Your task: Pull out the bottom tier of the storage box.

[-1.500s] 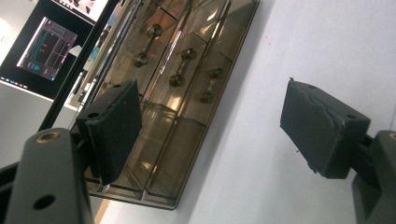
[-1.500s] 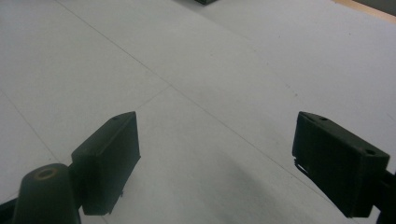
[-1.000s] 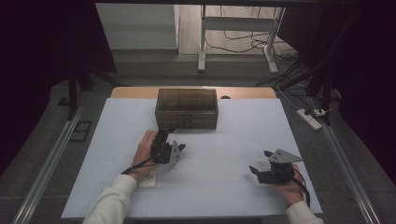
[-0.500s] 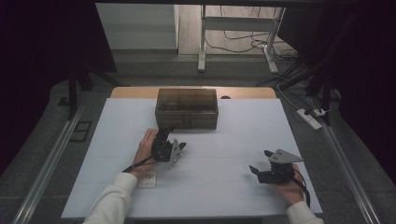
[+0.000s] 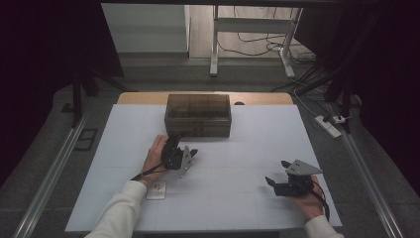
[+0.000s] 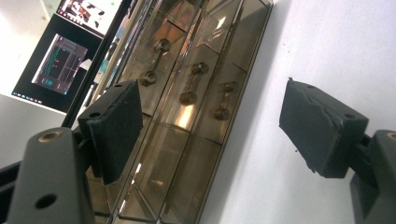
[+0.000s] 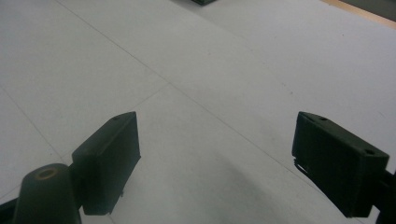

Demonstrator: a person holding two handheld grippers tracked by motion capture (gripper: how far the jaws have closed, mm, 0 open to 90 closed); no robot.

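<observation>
- Nothing has shifted much since the earlier frames: in the high view the left gripper (image 5: 179,154) has crept only slightly closer to the smoky brown box (image 5: 198,115), and the right gripper (image 5: 287,182) lies where it did.
- High view: the left hand (image 5: 154,158) holds its gripper just short of the box's near front wall, close but apart from it. The box sits beyond and a little to the right of that gripper on the white table cover (image 5: 237,168). A small white card (image 5: 156,190) lies just behind the left gripper, beside the sleeve. The right gripper rests well apart from the box, near the cover's right edge.
- Left gripper view: the left gripper (image 6: 212,126) is spread wide, nothing between the pads (image 6: 116,128). The box (image 6: 196,93) fills the gap ahead, its translucent compartments showing small metal pieces inside.
- Right gripper view: the right gripper (image 7: 217,163) is likewise spread wide and empty, with bare white cover (image 7: 210,84) ahead.
</observation>
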